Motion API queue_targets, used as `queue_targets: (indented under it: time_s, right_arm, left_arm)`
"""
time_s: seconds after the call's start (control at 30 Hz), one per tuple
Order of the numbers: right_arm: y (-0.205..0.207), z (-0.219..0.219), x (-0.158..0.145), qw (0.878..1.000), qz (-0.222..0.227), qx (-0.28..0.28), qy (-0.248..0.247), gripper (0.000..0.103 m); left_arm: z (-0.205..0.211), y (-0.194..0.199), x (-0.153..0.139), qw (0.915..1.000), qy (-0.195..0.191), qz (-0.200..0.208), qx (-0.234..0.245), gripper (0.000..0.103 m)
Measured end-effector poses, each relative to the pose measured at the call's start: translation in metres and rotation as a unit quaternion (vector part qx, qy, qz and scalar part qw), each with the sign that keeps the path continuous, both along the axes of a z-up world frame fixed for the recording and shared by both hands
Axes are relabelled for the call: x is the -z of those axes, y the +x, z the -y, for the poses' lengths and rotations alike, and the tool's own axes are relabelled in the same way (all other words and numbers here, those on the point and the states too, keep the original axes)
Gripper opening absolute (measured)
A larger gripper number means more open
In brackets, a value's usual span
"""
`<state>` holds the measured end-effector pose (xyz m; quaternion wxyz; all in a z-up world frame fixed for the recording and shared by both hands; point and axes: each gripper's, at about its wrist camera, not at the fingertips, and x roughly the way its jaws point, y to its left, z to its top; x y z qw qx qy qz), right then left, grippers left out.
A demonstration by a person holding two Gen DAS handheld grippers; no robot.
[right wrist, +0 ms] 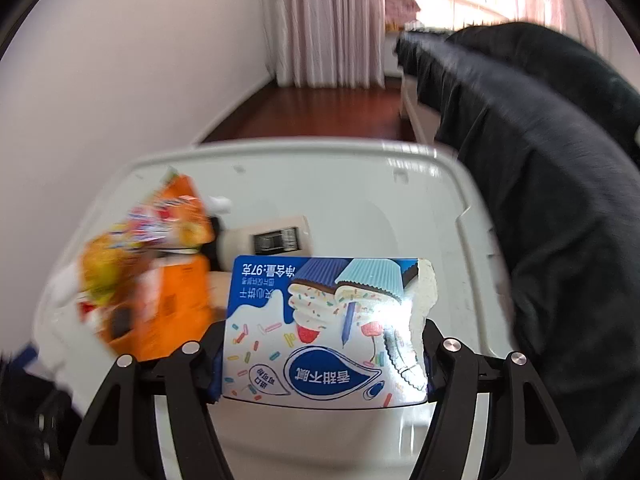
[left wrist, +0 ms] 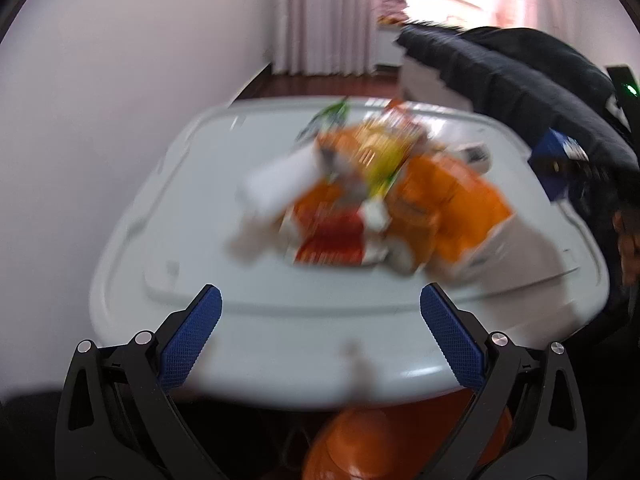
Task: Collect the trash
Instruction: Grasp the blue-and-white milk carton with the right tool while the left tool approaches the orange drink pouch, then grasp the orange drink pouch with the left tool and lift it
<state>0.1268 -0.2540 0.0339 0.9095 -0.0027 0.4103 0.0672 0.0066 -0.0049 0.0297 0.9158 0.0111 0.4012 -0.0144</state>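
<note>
Gripping a blue and white biscuit box [right wrist: 324,328] by its two sides, the right gripper [right wrist: 320,364] holds it over the pale grey worktop [right wrist: 360,200], jaws about half closed and pressed against the card. The box is upside down to the right wrist camera, its printed cupcakes and lettering inverted. The left gripper [left wrist: 320,320] stands wide with nothing between its blue pads [left wrist: 192,336], poised over the near edge of the same worktop.

Beyond the left jaws lies a heap of wrappers [left wrist: 380,200], orange, yellow, red and white, in the middle of the worktop. Motion blur smears it, so single pieces are hard to tell apart. From the right wrist camera the heap sits to the left of the box, with a white bottle [right wrist: 264,240] lying just behind the box.

A white wall [right wrist: 120,80], pinkish curtains [right wrist: 320,20], a bright window and dark red floor [right wrist: 312,116] lie beyond. A dark padded sleeve [right wrist: 540,200] fills the right side, cut off by the frame. An orange object [left wrist: 360,440] below the worktop edge is partly hidden.
</note>
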Motion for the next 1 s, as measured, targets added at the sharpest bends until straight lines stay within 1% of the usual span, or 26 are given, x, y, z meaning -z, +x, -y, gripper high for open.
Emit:
queue_targets:
  time_s: [0.03, 0.07, 0.1, 0.17, 0.2, 0.23, 0.3, 0.4, 0.5, 0.6, 0.7, 0.8, 0.83, 0.87, 0.9, 0.93, 0.97, 1.0]
  right_arm:
    - [-0.014, 0.001, -0.003, 1.000, 0.010, -0.003, 0.007, 0.066]
    - [-0.017, 0.002, -0.004, 1.000, 0.013, -0.003, 0.010, 0.066]
    - [-0.024, 0.004, -0.003, 1.000, 0.016, -0.003, 0.015, 0.066]
    - [-0.030, 0.005, 0.001, 1.000, 0.012, -0.004, 0.011, 0.066]
    - [-0.031, 0.006, 0.003, 1.000, 0.009, -0.003, 0.009, 0.066]
    - [-0.030, 0.006, 0.004, 1.000, 0.008, -0.002, 0.008, 0.066]
    - [-0.023, 0.009, 0.006, 1.000, 0.008, 0.001, 0.014, 0.066]
    - [-0.020, 0.013, 0.002, 0.999, 0.012, 0.007, 0.031, 0.066]
    - [-0.019, 0.013, 0.003, 0.999, 0.011, 0.006, 0.039, 0.066]
    - [-0.015, 0.011, 0.004, 0.999, 0.007, 0.004, 0.045, 0.066]
    - [-0.012, 0.008, 0.004, 0.999, 0.006, 0.002, 0.046, 0.066]
    - [-0.010, 0.007, 0.004, 0.999, 0.005, 0.003, 0.047, 0.066]
    - [-0.010, 0.008, 0.004, 0.999, 0.005, 0.005, 0.048, 0.066]
    - [-0.009, 0.008, 0.004, 0.999, 0.004, 0.006, 0.051, 0.066]
    - [-0.010, 0.009, 0.004, 0.999, 0.004, 0.007, 0.054, 0.066]
    - [-0.010, 0.011, 0.004, 0.998, 0.004, 0.008, 0.056, 0.066]
    - [-0.010, 0.011, 0.005, 0.998, 0.003, 0.009, 0.059, 0.066]
    - [-0.011, 0.012, 0.005, 0.998, 0.003, 0.008, 0.062, 0.066]
  left_arm:
    - [0.005, 0.007, -0.012, 0.9996, 0.007, 0.015, 0.024, 0.097]
    - [0.009, 0.014, -0.020, 0.9986, 0.011, 0.020, 0.047, 0.097]
    - [0.012, 0.022, -0.024, 0.9974, 0.012, 0.021, 0.067, 0.097]
    - [0.022, 0.048, -0.032, 0.9915, 0.022, 0.011, 0.127, 0.097]
    - [0.027, 0.066, -0.032, 0.9858, 0.036, -0.001, 0.164, 0.097]
    - [0.030, 0.076, -0.031, 0.9814, 0.047, -0.010, 0.186, 0.097]
    - [0.036, 0.104, -0.022, 0.9677, 0.082, -0.041, 0.235, 0.097]
    - [0.037, 0.134, -0.011, 0.9529, 0.114, -0.078, 0.270, 0.097]
    - [0.037, 0.154, -0.007, 0.9427, 0.112, -0.100, 0.298, 0.097]
    - [0.046, 0.167, -0.006, 0.9340, 0.119, -0.109, 0.319, 0.097]
    - [0.056, 0.174, 0.004, 0.9277, 0.126, -0.120, 0.330, 0.097]
    - [0.067, 0.183, 0.019, 0.9249, 0.142, -0.133, 0.327, 0.095]
    - [0.067, 0.183, 0.022, 0.9241, 0.145, -0.134, 0.327, 0.091]
    - [0.067, 0.183, 0.024, 0.9230, 0.141, -0.136, 0.331, 0.063]
    - [0.067, 0.182, 0.025, 0.9209, 0.130, -0.145, 0.337, 0.048]
    - [0.066, 0.182, 0.025, 0.9231, 0.126, -0.150, 0.331, 0.047]
    - [0.066, 0.180, 0.023, 0.9262, 0.130, -0.141, 0.324, 0.046]
    - [0.065, 0.176, 0.020, 0.9275, 0.133, -0.133, 0.323, 0.044]
